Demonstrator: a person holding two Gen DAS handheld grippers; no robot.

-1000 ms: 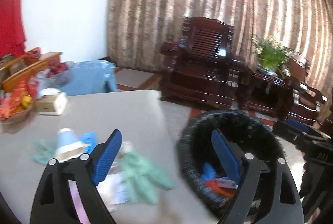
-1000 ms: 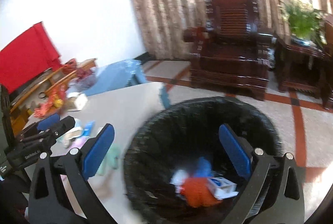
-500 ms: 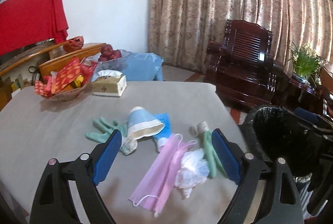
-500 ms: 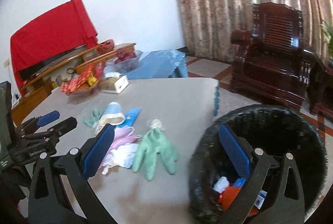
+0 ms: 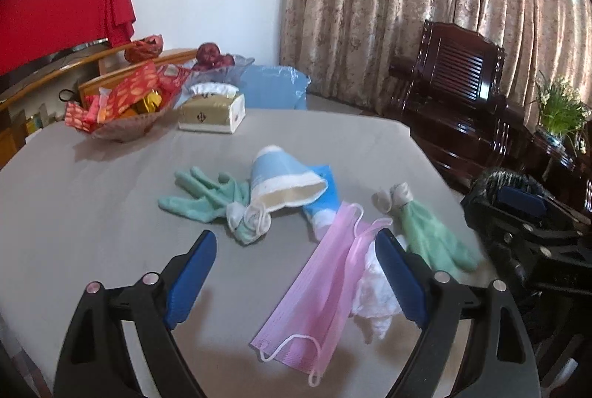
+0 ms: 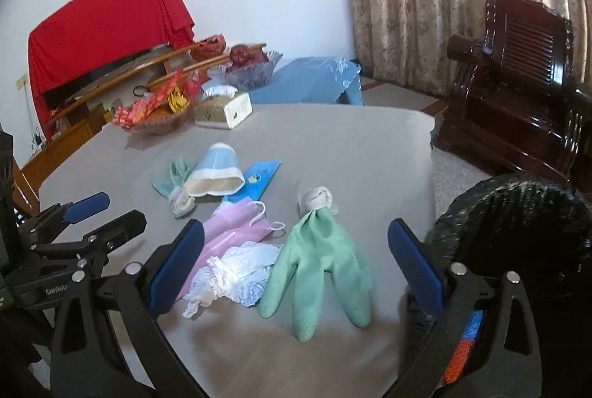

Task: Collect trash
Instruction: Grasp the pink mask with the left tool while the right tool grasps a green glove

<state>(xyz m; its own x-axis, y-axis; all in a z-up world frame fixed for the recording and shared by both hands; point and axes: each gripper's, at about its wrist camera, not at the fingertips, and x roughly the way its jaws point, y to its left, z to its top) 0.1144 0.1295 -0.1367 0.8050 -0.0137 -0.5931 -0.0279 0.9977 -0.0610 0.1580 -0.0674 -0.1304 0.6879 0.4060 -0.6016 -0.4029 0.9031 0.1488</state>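
Note:
Trash lies on the grey table (image 5: 92,205): a pink mask (image 5: 318,287), a crumpled white tissue (image 5: 373,290), two green gloves (image 5: 433,235) (image 5: 199,194), a blue-and-white paper cup (image 5: 281,176) and a blue packet (image 5: 325,202). My left gripper (image 5: 294,272) hovers open over the mask, holding nothing. My right gripper (image 6: 298,261) is above the nearer green glove (image 6: 322,257) beside the tissue (image 6: 236,272). Its jaws are closing, and the pads touch nothing. The black bin (image 6: 518,231) stands off the table's right edge with trash inside.
At the table's far end stand a tissue box (image 5: 212,111) and a bowl of red snack packets (image 5: 122,109), with a glass fruit bowl (image 6: 248,70) behind them. A dark wooden armchair (image 6: 518,72) and a blue stool (image 6: 314,83) stand beyond the table.
Both views have swung left from the bin to the table. The mask, tissue and gloves now lie under the two grippers, and the bin has slid to the right edge.

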